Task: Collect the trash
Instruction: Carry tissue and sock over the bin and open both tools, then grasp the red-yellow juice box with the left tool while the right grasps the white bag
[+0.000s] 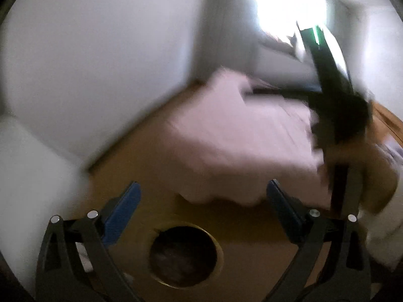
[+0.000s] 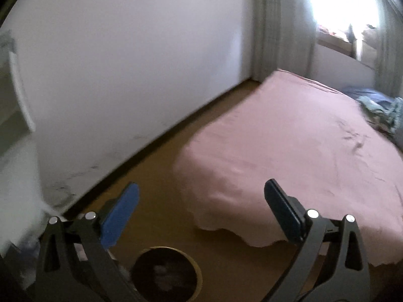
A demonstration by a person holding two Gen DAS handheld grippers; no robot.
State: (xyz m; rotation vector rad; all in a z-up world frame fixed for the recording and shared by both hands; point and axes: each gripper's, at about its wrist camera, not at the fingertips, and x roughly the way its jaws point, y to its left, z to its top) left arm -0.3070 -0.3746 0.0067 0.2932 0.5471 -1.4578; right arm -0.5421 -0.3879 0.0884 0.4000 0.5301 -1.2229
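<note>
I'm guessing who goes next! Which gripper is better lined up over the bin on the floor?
Probably the left. The bin sits midway between the open fingers of the left gripper; under the right gripper it lies off towards one finger. Both are empty.

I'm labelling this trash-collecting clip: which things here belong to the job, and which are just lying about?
Job:
- round bin, dim contents
- left gripper, open, empty
- right gripper, open, empty

Lying about:
- pink bed
- crumpled blue bedding
- window-sill clutter, blurred

A home bedroom, bed (image 2: 302,151) under a pink sheet, rumpled blue bedding (image 2: 377,100) at its far side, brown floor (image 2: 156,176), plain white walls (image 2: 126,63), bright curtained window (image 2: 335,7)
</note>
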